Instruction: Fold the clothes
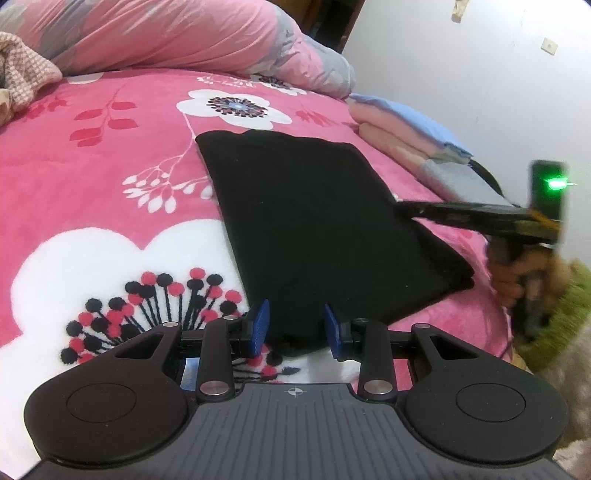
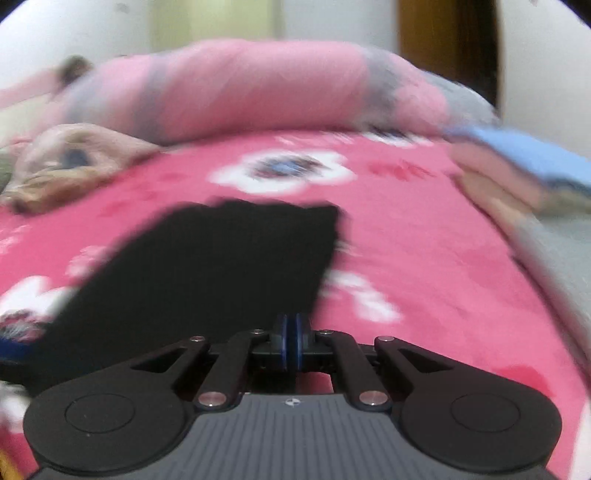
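A folded black garment (image 1: 317,225) lies flat on a pink floral bedspread (image 1: 110,155), a long rectangle whose long axis runs from the near edge of the bed away toward the rumpled pink and grey quilt (image 1: 192,33) at the far end; in the left wrist view it slants slightly from lower right to upper left. The left gripper (image 1: 295,326) points down at the garment's near short edge, its blue pads (image 1: 258,321) partly apart with a bunch of the black cloth between them; whether they press on it is unclear. The right gripper (image 2: 290,334) points downward at the garment's right long edge, its pads closed together with nothing visible between them; that view is blurred. A stack of folded clothes (image 1: 413,136) sits to the right near the wall. No writing is readable.
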A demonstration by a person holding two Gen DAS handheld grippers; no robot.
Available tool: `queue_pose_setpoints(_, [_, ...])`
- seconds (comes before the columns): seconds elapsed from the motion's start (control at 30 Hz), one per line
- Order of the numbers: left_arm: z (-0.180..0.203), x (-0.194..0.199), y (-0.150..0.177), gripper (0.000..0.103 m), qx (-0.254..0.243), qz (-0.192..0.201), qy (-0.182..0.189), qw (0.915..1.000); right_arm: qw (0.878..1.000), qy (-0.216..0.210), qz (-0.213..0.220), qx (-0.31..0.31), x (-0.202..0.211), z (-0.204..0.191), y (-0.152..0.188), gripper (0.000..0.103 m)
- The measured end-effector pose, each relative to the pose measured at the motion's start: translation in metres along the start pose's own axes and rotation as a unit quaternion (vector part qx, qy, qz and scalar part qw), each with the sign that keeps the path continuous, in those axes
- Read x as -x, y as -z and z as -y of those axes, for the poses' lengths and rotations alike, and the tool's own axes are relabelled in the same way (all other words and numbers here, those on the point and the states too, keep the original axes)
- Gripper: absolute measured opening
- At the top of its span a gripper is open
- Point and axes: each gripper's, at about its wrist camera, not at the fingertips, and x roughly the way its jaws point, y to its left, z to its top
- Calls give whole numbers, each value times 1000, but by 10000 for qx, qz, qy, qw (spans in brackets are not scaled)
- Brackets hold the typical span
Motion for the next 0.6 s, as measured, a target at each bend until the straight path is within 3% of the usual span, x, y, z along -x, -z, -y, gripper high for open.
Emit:
queue_pose_setpoints(0.1, [0, 3, -1, 32, -43, 10, -42, 10000, 9977, 369, -72, -564, -3, 29, -6, 4])
queue_pose_setpoints(0.13, [1, 6, -3, 32, -70, 37, -105, 9999, 9977, 307, 18, -610, 2, 31, -10, 4])
queue_pose_setpoints(0.23, [5, 15, -9, 33, -284, 254, -260, 9989, 9987, -295, 197, -364, 9, 16, -19, 4])
queue_pose_setpoints(0.3, [5, 12, -17, 33, -312, 313, -165, 9989, 9970, -747, 120, -185, 1, 4, -24, 4])
queue_pose_setpoints(0.37, [6, 5, -23, 33, -348, 316, -92, 9989, 9956, -930, -65, -49, -18, -3, -29, 4])
queue_pose_setpoints(0.47, [8, -16, -27, 33, -462, 165, -66, 9988, 9970, -716, -224, -192, -47, 7, -33, 2])
queue_pose_setpoints(0.53, [6, -26, -24, 33, -451, 8, -75, 9990, 9961, -567, -165, -657, -53, 25, -42, 4])
queue_pose_setpoints(0.57, [4, -28, -23, 33, -428, -7, -52, 9991, 9971, -302, -60, -689, -50, 26, -46, 3])
queue_pose_setpoints(0.6, [1, -27, -21, 33, -401, 9, -13, 9992, 9973, -343, 7, -657, -49, 25, -50, 3])
